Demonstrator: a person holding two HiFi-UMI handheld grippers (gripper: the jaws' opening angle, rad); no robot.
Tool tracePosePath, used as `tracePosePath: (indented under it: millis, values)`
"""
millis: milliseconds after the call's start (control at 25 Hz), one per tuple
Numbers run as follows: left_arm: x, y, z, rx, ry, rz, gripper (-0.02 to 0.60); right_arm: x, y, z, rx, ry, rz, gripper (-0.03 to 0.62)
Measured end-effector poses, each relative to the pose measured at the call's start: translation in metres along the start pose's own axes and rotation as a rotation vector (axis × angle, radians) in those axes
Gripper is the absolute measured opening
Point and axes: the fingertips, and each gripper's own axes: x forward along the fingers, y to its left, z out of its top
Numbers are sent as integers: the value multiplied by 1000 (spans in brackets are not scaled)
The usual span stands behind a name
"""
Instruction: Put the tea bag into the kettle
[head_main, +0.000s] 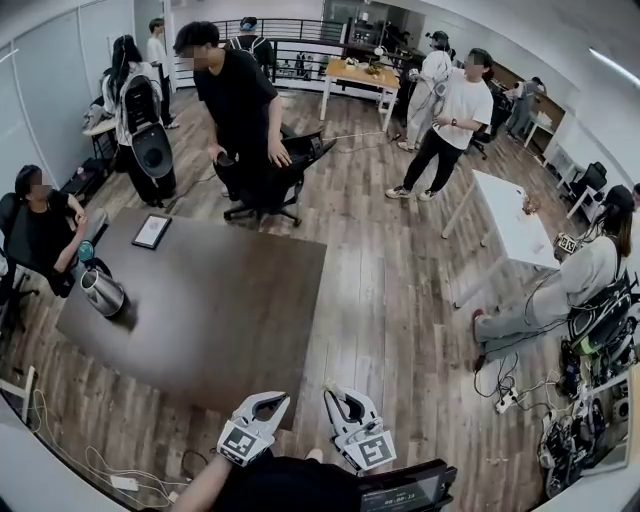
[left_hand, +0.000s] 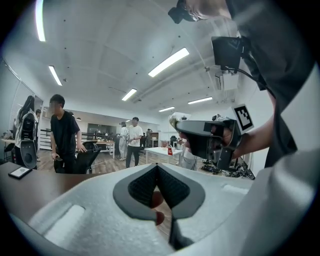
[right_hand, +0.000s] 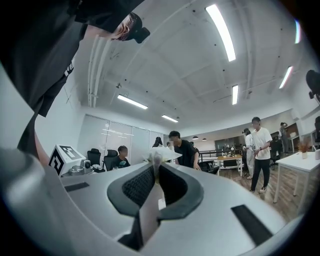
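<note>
A dark table (head_main: 230, 300) fills the middle left of the head view. A metal kettle (head_main: 103, 293) stands upright on it close to its left edge, and a tablet (head_main: 151, 231) lies flat near its far edge. Both grippers are held side by side at the near edge of the table by its near right corner, well apart from the kettle. The left gripper (left_hand: 157, 166) has its jaws pressed together at the tips with nothing between them; only floor shows through the small gap lower down between the dark ribbed pads (left_hand: 142, 187). The right gripper (right_hand: 156, 166) has its jaws nearly together and pinches the tea bag (right_hand: 162, 155). The pale bag sticks out just past the jaw tips, and a flat strip of pale paper runs back down between the pads toward the camera. In the left gripper view the right gripper shows at the right, gripped by a hand (left_hand: 235, 137), with the pale bag at its tip.
</note>
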Motion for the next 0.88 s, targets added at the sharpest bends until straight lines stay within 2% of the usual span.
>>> tracePosePath:
  millis: [200, 440, 600, 720, 880]
  values:
    - [4, -18, 1, -25, -10, 13, -11, -21, -3, 4, 5, -7, 9, 35]
    - [-6, -34, -15, -60, 13, 49, -11, -33, 2, 3, 1, -17, 30, 35]
    - [-9, -45, -21, -64, 19, 41, -11, -32, 4, 1, -2, -15, 39, 35]
    - [-16, -38, -19, -67, 7, 59, -11, -26, 11, 3, 8, -28, 37, 35]
    - [-39, -9, -20, -59, 0, 115, -11, -2, 33, -1, 4, -29, 78, 34]
